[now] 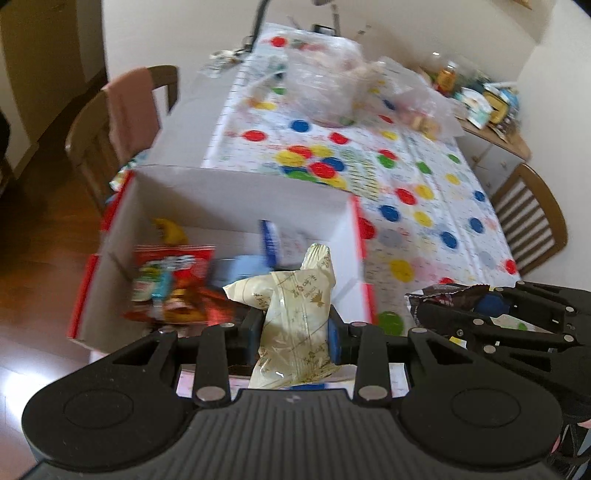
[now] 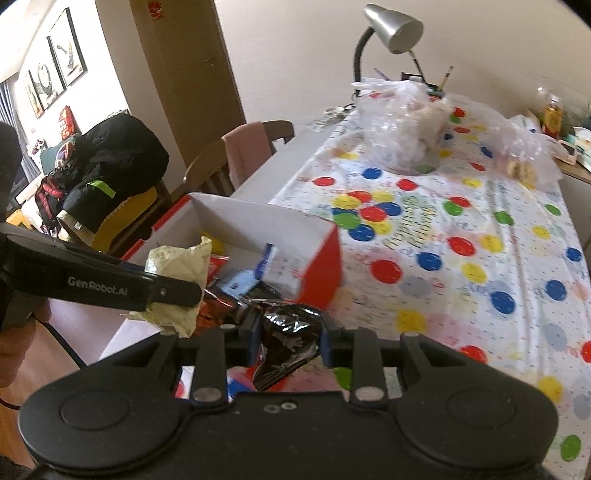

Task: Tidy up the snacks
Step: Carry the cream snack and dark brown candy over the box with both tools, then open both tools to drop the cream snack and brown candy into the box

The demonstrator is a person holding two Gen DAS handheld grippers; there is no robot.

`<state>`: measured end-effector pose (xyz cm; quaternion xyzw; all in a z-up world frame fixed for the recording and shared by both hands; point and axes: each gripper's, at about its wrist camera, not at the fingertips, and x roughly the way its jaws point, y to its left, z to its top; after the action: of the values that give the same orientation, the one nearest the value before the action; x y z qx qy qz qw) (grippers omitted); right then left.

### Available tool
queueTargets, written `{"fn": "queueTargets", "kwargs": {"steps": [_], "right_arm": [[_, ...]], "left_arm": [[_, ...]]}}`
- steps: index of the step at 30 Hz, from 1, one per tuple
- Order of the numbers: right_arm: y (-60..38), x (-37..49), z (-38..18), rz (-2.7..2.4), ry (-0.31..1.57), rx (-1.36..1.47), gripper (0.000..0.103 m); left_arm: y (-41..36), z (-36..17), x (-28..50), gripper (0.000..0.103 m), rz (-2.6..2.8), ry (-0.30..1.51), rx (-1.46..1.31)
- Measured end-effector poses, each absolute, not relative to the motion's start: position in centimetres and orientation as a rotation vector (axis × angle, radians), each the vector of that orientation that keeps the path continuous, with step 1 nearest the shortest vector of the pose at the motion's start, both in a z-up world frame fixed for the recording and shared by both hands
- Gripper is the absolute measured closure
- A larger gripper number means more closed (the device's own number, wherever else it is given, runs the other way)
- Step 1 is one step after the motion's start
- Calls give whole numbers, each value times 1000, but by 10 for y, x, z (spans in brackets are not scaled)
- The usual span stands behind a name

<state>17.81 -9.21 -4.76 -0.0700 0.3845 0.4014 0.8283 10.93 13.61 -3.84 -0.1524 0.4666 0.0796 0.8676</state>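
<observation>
Table point(image 1: 436, 206): long, covered with a white cloth printed in red, yellow, blue and green dots. Wooden chairs stand at both long sides; the one at the far left point(image 1: 110, 122) carries a pink cloth over its back.

Cardboard box point(image 1: 236, 192): white inside, red outside, open-topped, standing at the table's near left end. It holds several snack packs, among them a red packet point(image 1: 173, 280) and a blue-and-white one point(image 1: 273, 243); details are blurred.

Clear plastic bags point(image 2: 402, 125): bunched at the far end of the table, beside a grey desk lamp point(image 2: 391, 26).

Left gripper point(image 1: 295, 325): jaws narrow, clamped on a cream wrapper with gold print point(image 1: 295, 306), which stands upright between the pads, in front of the box's near edge.

Right gripper point(image 2: 288, 339): jaws fully drawn in, pinching a crumpled black foil packet point(image 2: 288, 332). It sits just beside the left gripper, at the box's near right corner.
</observation>
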Motion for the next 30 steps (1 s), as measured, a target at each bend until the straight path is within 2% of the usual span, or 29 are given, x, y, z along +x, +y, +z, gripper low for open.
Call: {"fn": "queueTargets", "kwargs": {"steps": [15, 30], "right_arm": [[13, 178, -92, 812, 878, -292, 74], [54, 173, -132, 791, 977, -428, 74]], "left_arm": [[224, -76, 109, 69, 256, 1033, -297], [207, -121, 127, 69, 164, 1093, -143]]}}
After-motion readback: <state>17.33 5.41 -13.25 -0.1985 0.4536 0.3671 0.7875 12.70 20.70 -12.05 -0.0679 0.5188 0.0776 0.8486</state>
